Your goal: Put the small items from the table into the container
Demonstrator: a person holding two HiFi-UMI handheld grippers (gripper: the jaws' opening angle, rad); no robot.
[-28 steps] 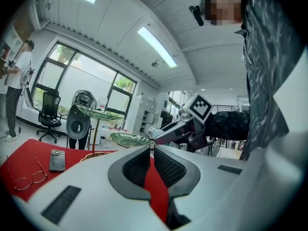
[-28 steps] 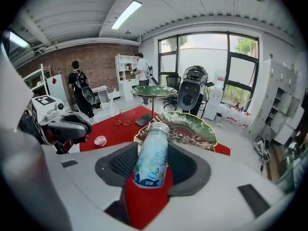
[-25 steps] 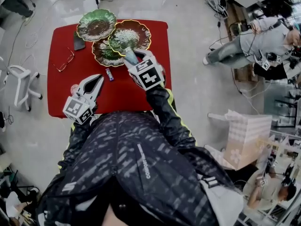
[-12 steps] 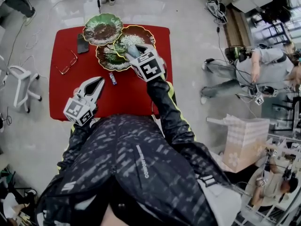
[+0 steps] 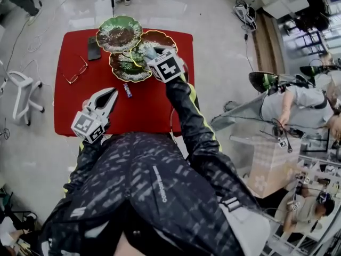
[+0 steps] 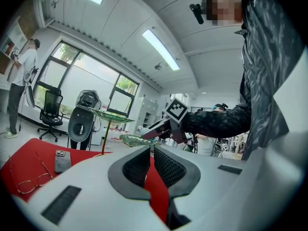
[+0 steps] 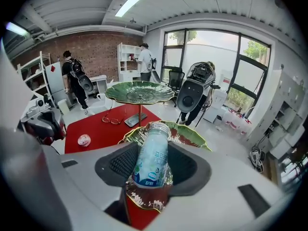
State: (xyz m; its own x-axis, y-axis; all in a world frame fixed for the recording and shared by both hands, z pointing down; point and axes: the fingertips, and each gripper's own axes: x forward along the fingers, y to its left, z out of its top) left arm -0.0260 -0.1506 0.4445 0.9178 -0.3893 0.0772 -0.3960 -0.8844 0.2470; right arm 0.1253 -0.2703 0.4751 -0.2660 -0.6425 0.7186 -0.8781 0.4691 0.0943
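Note:
My right gripper (image 7: 154,152) is shut on a small clear bottle (image 7: 156,134) with a teal label, held tilted. In the head view that right gripper (image 5: 152,57) holds the bottle (image 5: 147,52) over the tiered leaf-shaped dish stand (image 5: 127,68) at the far side of the red table (image 5: 149,103). A small blue and white stick (image 5: 127,90) lies on the cloth between the grippers. A round pink and white item (image 7: 83,139) lies near the left gripper. My left gripper (image 5: 111,93) hovers low at the near left, shut with nothing between its jaws (image 6: 150,149).
A dark phone (image 5: 93,48) and a pair of glasses (image 5: 74,71) lie at the table's far left. The top green dish (image 7: 139,91) stands on a thin stem above the lower dishes. A white chair (image 5: 18,97) and several seated people are around the table.
My right gripper has carried the bottle farther across the table, over the lower dishes. The left gripper has stayed in place.

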